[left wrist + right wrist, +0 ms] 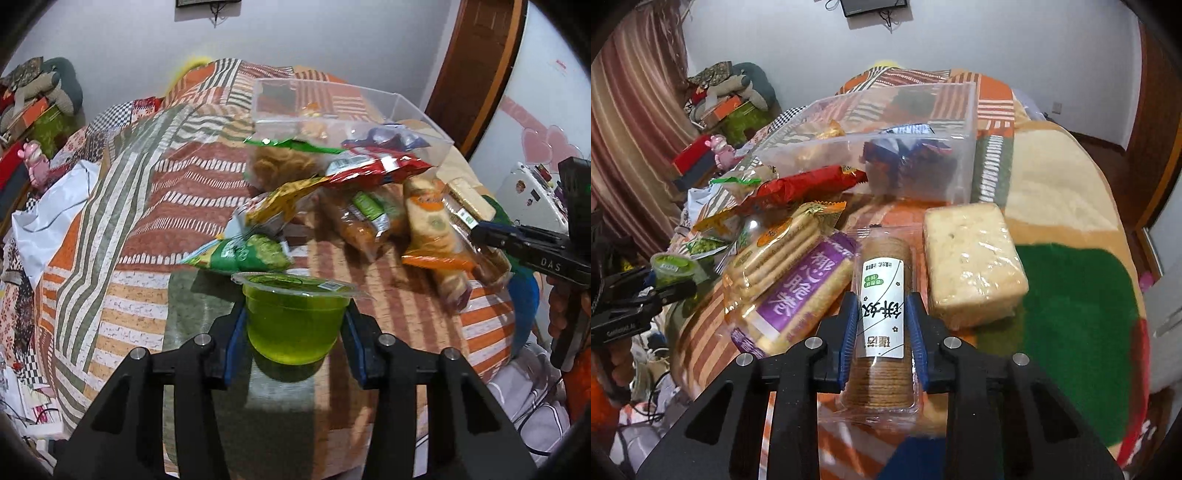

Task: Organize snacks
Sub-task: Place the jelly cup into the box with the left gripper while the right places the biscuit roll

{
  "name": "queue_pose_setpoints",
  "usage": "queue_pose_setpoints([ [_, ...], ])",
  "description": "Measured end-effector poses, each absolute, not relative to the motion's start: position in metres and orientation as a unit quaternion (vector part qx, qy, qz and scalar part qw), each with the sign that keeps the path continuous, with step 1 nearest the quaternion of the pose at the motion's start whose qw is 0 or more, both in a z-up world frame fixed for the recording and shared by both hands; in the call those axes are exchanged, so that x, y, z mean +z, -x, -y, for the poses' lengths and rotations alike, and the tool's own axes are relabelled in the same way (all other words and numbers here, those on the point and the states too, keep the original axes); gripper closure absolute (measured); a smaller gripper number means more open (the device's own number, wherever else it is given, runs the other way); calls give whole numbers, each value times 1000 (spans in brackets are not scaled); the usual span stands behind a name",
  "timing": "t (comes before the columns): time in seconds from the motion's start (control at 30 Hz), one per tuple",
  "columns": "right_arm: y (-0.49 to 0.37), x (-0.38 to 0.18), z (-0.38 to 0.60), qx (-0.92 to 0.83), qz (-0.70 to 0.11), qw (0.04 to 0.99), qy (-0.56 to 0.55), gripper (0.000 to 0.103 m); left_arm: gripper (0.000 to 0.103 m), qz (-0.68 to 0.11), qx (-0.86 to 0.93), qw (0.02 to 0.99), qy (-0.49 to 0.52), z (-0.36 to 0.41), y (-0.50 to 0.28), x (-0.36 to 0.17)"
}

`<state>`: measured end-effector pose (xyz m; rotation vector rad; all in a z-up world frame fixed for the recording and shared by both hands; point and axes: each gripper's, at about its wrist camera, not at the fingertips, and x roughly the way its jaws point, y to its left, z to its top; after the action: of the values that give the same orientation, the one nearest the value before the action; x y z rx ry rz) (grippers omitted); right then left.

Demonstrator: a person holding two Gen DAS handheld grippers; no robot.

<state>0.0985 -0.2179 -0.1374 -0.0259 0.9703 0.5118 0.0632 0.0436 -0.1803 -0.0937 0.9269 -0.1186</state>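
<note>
Both grippers loaded over the bed, clear bin (886, 147) ahead.

The left gripper (293, 325) pinches a green jelly cup (293, 314); the right gripper (882, 332) pinches a biscuit roll (881, 314) by its slick wrapper, which could slide out. Snack packs (351, 192) crowd the bin's near wall and could snag either load; open quilt (147, 221) lies left, and the bed edge is close on the right.
</note>
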Motion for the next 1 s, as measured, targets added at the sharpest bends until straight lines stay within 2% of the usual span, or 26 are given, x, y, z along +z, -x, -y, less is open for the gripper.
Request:
queue_pose_setpoints([
  [0.17,-97,-141,212,243,-473,846,28,64,57,-433,-65,898,40,-35,-63,-168],
  [0.33,-102,-154,200,238,-487,839,54,59,57,-416,-73,906,32,-29,-65,-151],
  [0.4,-105,-159,200,237,-493,836,45,59,57,-409,-75,909,30,-26,-67,-145],
  [0.47,-105,-158,203,230,-488,842,30,69,57,-400,-76,913,28,-24,-69,-138],
  [1.0,-101,-93,216,242,-395,886,-10,70,57,-347,-71,935,35,-22,-113,-92],
])
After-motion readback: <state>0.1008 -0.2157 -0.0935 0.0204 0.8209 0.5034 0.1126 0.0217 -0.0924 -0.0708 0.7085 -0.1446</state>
